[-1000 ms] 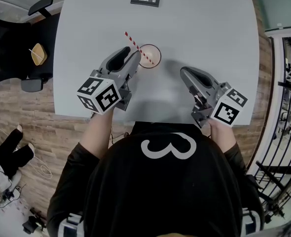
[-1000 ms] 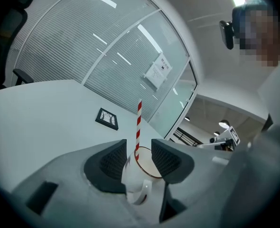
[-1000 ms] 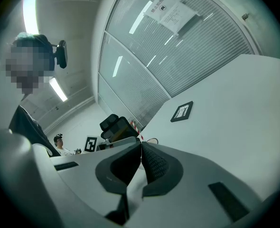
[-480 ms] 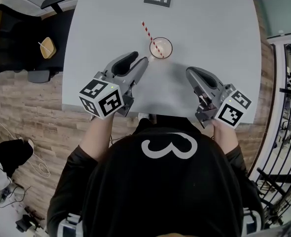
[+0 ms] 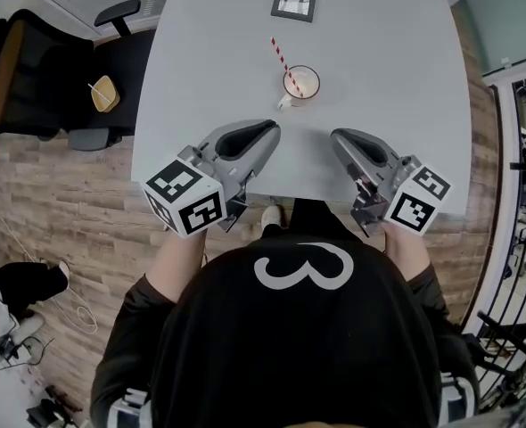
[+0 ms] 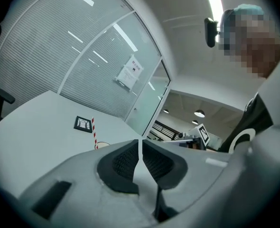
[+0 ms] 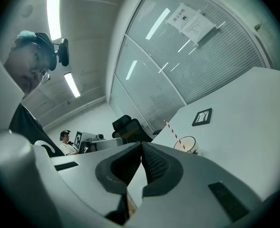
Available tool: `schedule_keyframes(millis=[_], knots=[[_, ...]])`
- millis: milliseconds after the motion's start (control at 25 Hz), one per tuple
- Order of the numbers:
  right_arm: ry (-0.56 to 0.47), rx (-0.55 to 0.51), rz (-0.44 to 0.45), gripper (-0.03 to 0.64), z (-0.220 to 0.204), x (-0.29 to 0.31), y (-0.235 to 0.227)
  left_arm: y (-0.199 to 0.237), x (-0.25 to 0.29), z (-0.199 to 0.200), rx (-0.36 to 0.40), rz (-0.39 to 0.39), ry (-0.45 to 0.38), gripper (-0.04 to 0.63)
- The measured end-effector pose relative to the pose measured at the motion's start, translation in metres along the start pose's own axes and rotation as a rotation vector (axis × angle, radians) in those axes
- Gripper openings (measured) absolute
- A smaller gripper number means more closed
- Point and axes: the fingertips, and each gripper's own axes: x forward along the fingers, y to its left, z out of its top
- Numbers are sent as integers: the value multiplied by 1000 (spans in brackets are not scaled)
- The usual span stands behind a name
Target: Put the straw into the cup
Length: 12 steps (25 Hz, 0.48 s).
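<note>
A small cup [image 5: 302, 83] stands on the white table [image 5: 397, 69] with a red-and-white striped straw [image 5: 284, 61] leaning out of it to the upper left. Both grippers hover near the table's front edge, well short of the cup. My left gripper [image 5: 273, 131] is closing: only a thin slit shows between its pads, and nothing is in it. The right gripper [image 5: 336, 137] is shut and empty. From the left gripper [image 6: 140, 140] the straw [image 6: 94, 132] and cup [image 6: 102, 145] lie ahead to the left. From the right gripper [image 7: 141, 144] the cup [image 7: 186, 144] and straw [image 7: 172, 130] lie ahead to the right.
A small framed picture [image 5: 295, 0] lies at the table's far edge. A black office chair [image 5: 31, 69] stands left of the table on the wooden floor. A glass partition with blinds rises behind the table. A seated person [image 7: 66, 141] is far off.
Both grippers have drawn back from the cup toward the table's front edge. The left gripper's jaws, open beside the cup before, have come together. The straw stays in the cup.
</note>
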Motion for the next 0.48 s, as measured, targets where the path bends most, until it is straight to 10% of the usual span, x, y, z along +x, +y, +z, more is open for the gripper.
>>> schedule_keyframes(millis=[480], knots=[[-106, -154, 63, 14, 28, -15, 93, -72, -56, 42, 90, -83, -77, 18]])
